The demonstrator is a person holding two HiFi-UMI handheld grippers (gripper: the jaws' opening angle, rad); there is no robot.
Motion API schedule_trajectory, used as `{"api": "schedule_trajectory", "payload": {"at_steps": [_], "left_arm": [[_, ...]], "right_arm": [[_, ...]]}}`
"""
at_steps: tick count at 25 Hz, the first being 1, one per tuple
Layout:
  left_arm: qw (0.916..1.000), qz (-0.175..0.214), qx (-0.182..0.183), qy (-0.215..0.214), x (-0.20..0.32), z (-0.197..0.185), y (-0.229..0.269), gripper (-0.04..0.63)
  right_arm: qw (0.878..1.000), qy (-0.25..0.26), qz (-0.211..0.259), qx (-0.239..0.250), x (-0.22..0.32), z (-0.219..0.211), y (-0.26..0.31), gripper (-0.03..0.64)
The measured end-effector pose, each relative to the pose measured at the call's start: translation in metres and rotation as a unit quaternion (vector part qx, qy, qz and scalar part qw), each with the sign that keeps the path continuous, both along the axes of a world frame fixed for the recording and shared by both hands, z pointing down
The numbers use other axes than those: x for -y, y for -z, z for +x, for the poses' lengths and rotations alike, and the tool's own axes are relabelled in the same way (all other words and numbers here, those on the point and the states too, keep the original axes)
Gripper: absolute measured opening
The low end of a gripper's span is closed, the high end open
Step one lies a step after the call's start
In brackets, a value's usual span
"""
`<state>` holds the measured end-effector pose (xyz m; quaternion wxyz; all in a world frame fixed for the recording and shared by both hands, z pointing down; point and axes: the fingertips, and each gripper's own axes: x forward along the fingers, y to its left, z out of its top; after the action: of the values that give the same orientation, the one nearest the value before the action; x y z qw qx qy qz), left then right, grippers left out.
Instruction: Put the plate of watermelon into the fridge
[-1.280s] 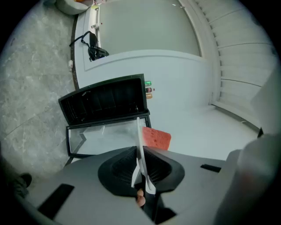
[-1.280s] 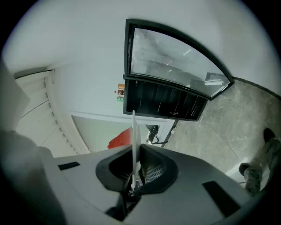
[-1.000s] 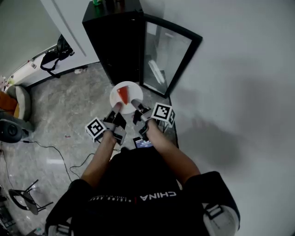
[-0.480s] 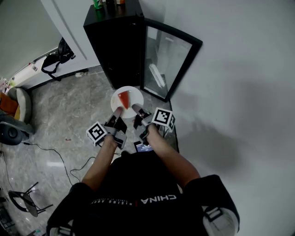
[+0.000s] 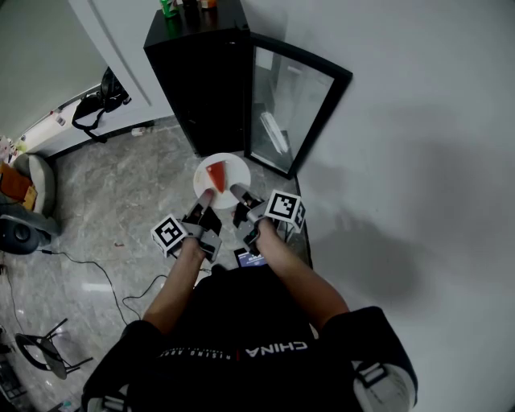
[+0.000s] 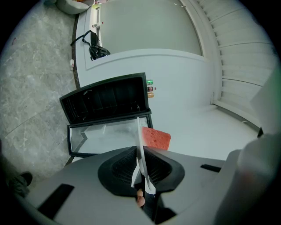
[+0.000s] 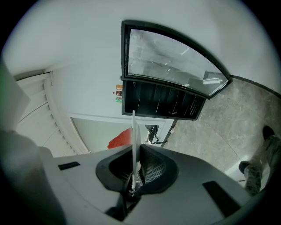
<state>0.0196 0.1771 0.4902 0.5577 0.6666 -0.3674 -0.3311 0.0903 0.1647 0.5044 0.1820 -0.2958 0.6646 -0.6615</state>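
**Holding the watermelon plate with both grippers before the open fridge**

Holding it from two sides, the person keeps a white plate [image 5: 231, 170] near the middle of the head view, just below the black fridge [image 5: 205, 76], which stands in the upper middle of the frame. On the plate lies one red wedge of watermelon [image 5: 215, 175], with its narrow tip pointing down in the frame.

The left gripper [image 5: 203, 198] takes the lower left rim of the plate. In the left gripper view the rim runs edge-on between the two dark pads, and the jaws are closed tight on it, with the red slice showing just to the right of the rim. The right gripper [image 5: 238, 191] takes the lower right rim. In the right gripper view the thin white edge stands upright between its pads, and these jaws are also pressed on the plate.

The glass door [image 5: 294, 105] of the fridge is swung open to the right of the cabinet. Some small bottles [image 5: 169, 6] stand on top of the fridge at the upper edge of the frame. The plate is outside the fridge, over the grey marble floor [image 5: 121, 185]. A black bag [image 5: 100, 92] lies on the floor at the upper left.
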Motion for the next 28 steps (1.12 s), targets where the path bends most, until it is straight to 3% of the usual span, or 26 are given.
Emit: {"api": "schedule_trajectory", "payload": {"at_steps": [15,22,28], "left_arm": [[0.9995,0.000,0.016,0.028,0.024,0.044,-0.008,0.043],[0.9984,-0.006,0.012,0.055,0.023,0.039,-0.007,0.043],[0.9988,-0.011,0.010,0.046,0.050,0.025,-0.018,0.042]], "right_arm": [[0.999,0.034,-0.006,0.014,0.027,0.043,-0.010,0.026],[0.998,0.062,-0.007,0.018,0.031,0.037,-0.010,0.026],[0.998,0.053,-0.019,0.018,0.055,0.024,-0.019,0.026]]}}
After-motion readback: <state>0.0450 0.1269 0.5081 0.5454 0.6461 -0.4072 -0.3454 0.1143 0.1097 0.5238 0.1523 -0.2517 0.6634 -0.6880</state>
